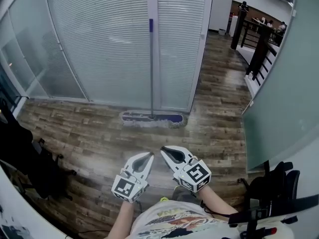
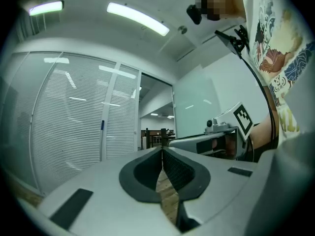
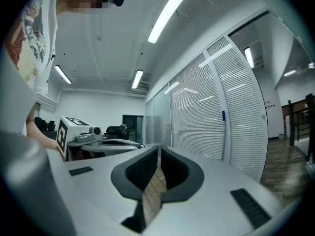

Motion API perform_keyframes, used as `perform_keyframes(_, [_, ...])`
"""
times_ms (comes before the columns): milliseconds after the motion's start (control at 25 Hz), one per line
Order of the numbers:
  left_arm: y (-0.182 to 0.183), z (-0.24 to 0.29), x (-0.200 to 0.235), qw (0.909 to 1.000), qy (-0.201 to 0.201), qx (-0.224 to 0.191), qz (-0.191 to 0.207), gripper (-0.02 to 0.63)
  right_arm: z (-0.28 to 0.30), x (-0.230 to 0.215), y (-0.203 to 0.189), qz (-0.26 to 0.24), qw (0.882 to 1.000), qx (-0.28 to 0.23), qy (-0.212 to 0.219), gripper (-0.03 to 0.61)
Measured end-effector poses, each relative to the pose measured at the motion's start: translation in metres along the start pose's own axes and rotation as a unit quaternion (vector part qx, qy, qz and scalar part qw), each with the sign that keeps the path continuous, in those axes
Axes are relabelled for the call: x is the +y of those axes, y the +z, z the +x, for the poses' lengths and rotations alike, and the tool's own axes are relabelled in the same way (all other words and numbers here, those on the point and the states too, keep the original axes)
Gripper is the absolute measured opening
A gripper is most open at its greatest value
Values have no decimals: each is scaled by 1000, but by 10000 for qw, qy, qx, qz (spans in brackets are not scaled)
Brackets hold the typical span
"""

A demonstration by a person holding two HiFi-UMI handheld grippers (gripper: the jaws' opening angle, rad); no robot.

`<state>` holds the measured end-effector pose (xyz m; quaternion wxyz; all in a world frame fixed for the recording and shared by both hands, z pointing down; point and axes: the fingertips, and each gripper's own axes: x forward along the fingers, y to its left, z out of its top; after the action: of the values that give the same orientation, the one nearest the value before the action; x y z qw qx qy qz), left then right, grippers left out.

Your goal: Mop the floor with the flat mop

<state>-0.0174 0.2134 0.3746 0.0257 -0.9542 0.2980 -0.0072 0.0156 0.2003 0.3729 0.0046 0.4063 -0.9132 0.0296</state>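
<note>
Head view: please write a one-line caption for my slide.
Flat mop stands against the glass wall, untouched; left gripper and right gripper, both shut and empty, point toward it.

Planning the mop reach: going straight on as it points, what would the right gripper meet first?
Probably the glass partition, left of the mop handle; the right gripper, shut, has nothing nearer ahead, though depth is unclear.

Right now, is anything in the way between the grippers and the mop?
No, nothing visible. Only bare floor lies between the left hand-held gripper, the right hand-held gripper and the mop, which leans on the glass wall straight ahead. Both grippers are shut and empty.
</note>
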Motion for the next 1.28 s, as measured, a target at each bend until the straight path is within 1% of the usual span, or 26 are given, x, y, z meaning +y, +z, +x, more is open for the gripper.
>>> perform_keyframes(160, [-2, 4, 12, 9999, 133, -14, 22, 12, 2, -9, -1, 99, 9999, 12, -19, 34])
perform_keyframes(440, [-11, 16, 47, 9994, 324, 79, -69, 12, 36, -22, -9, 99, 9995, 183, 219, 34])
perform_keyframes(600, [-21, 30, 77, 9985, 484, 243, -81, 12, 66, -46, -14, 207, 9989, 185, 367, 35])
perform_keyframes(720, [-29, 47, 105, 9973, 635, 345, -146, 12, 88, -76, -11, 184, 9989, 129, 412, 35])
perform_keyframes(920, [-28, 104, 144, 9968, 652, 445, -112, 12, 122, -140, -6, 368, 9982, 40, 469, 35])
perform_keyframes(1040, [-25, 149, 163, 9973, 547, 490, -62, 12, 139, -177, 1, 412, 9977, -18, 545, 35])
perform_keyframes(1200, [-20, 203, 184, 9982, 414, 406, -162, 12, 160, -220, 7, 467, 9966, -78, 670, 35])
perform_keyframes(1280, [-22, 226, 192, 9982, 367, 448, -156, 12, 168, -239, 6, 547, 9959, -76, 721, 35])
